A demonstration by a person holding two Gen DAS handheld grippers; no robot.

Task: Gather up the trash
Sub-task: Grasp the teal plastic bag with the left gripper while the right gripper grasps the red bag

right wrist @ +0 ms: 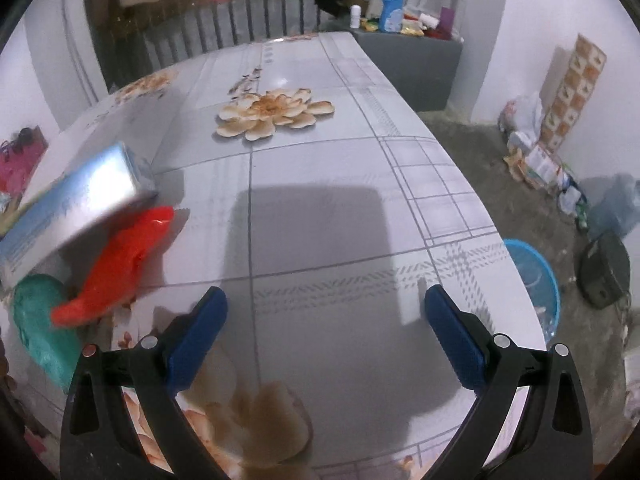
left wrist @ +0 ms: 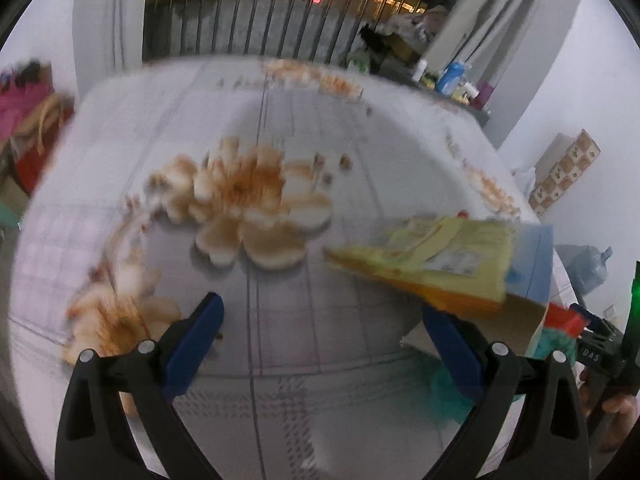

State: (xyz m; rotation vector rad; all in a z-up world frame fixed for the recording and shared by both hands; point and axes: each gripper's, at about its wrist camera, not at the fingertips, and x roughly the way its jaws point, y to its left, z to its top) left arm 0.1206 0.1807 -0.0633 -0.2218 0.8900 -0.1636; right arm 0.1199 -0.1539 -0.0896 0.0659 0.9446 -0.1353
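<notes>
Flowered tablecloth [right wrist: 320, 208] fills both views; left gripper [left wrist: 322, 320] and right gripper [right wrist: 326, 312] gape wide, empty; next, I judge, grasp the red wrapper [right wrist: 120, 264] at left of the right view.

A flower-printed table [right wrist: 320, 208] carries a blue-and-yellow box [left wrist: 448, 256], red wrapper [right wrist: 120, 264] and green wrapper [right wrist: 36, 320].

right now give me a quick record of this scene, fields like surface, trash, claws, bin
surface: table with a grey grid and flower-print cover
trash: yellow packet, silvery-blue box, red wrapper, teal item, clustered together on the table
left claw: open, empty, view motion-blurred
right claw: open, empty, over bare table
bin: blue basket on the floor beside the table
</notes>
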